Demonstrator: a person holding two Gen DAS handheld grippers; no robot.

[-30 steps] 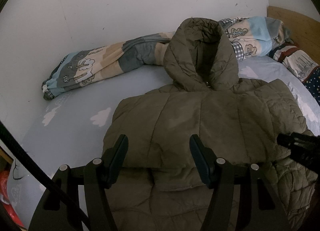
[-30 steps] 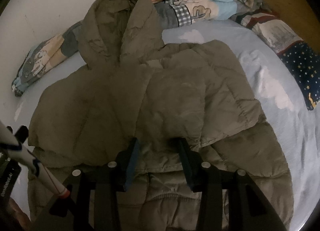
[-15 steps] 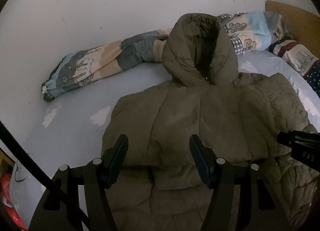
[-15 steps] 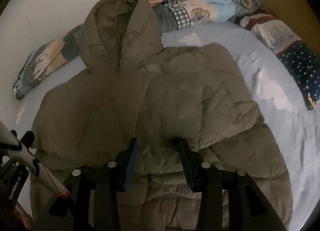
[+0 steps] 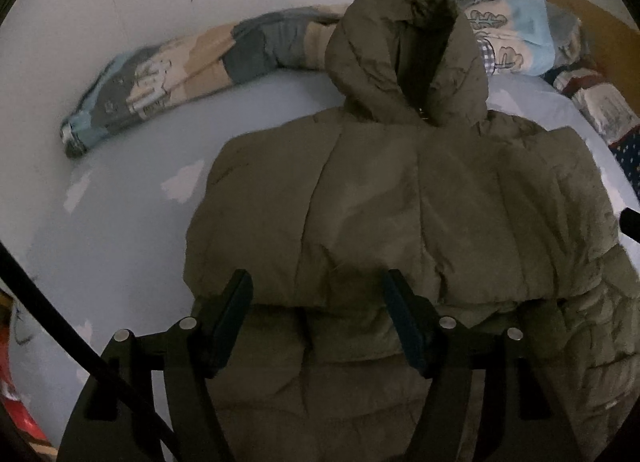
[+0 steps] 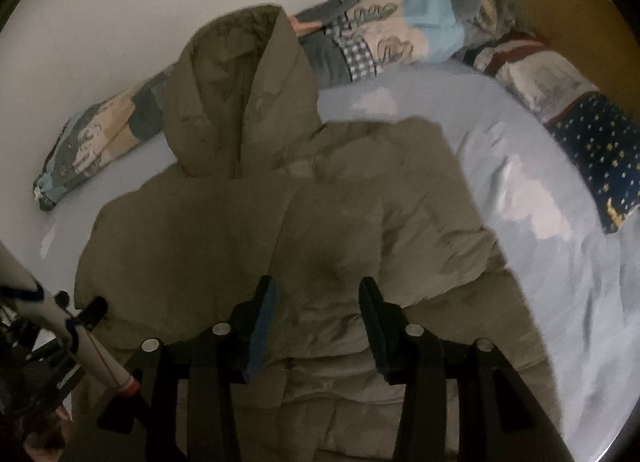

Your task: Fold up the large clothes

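Olive hooded puffer jacket [image 5: 400, 198] spread on the bed [image 5: 132, 198], hood [image 5: 404, 62] toward the wall edge and resting on a rolled patterned quilt [image 5: 180, 78], hem toward the near edge. Both sleeves already folded across the chest, lower edges forming a ridge across the body.

Left tool [image 5: 318, 318] released, jaws having just widened, set either side of the left sleeve's folded edge with pads apart from the fabric, as far as visible. Right tool [image 6: 316, 318] likewise released after a slight widening, straddling the right sleeve's folded edge [image 6: 320, 302], nothing pinched between the pads.

Step in hand, by judgement: sleeve fold just laid down and let go. Next move probably calls for dropping toward the hem at the near edge, gripping it at two well-separated points and carrying it up toward the hood without dragging the sleeves loose; puffy filling likely to spring back, so pressing flat may help.

Readable writing: none on the jacket; cartoon print on the quilt too blurred to read.
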